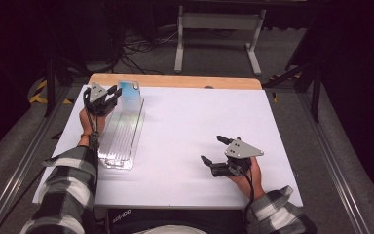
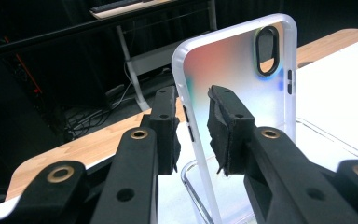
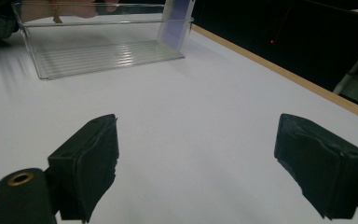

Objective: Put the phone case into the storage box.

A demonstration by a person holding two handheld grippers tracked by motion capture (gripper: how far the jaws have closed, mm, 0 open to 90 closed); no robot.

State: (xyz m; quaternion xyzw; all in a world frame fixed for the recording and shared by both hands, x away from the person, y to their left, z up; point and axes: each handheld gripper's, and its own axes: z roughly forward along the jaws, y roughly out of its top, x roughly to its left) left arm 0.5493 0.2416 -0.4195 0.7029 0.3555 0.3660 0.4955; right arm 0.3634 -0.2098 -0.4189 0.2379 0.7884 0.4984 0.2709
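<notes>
Phone case [image 2: 242, 88], translucent with a white rim and iridescent back, stands upright at the far end of a clear plastic tray [image 1: 121, 139]. The tray lies lengthwise along the left edge of the white-topped table [image 1: 195, 126], with its far end near the far left corner. The case leans against or sits just inside the tray's far short wall; which one is hard to tell from above.

Left gripper [image 1: 111, 95] is at the far left corner of the table, jaws pointing at the case from the left. In the left gripper view the two black jaws straddle the case's side edge, one pad on each face. The pads [image 2: 230, 126] sit just off the case with a thin gap on either side, so the grip looks released, case between the jaws but not pinched. The view is close and skewed, so a light touch on the right pad can't be ruled out. The camera cutout and side buttons of the case are up at the top end.

Right gripper [image 1: 213, 149] is near the near right part of the table, well apart from the tray, jaws spread wide with nothing between them, just bare white surface below. The right gripper view shows the tray [image 3: 102, 51] and the case [image 3: 176, 23] far off, toward the wooden far edge.

Both forearms in plaid sleeves [image 1: 70, 190] come in from the near edge.
</notes>
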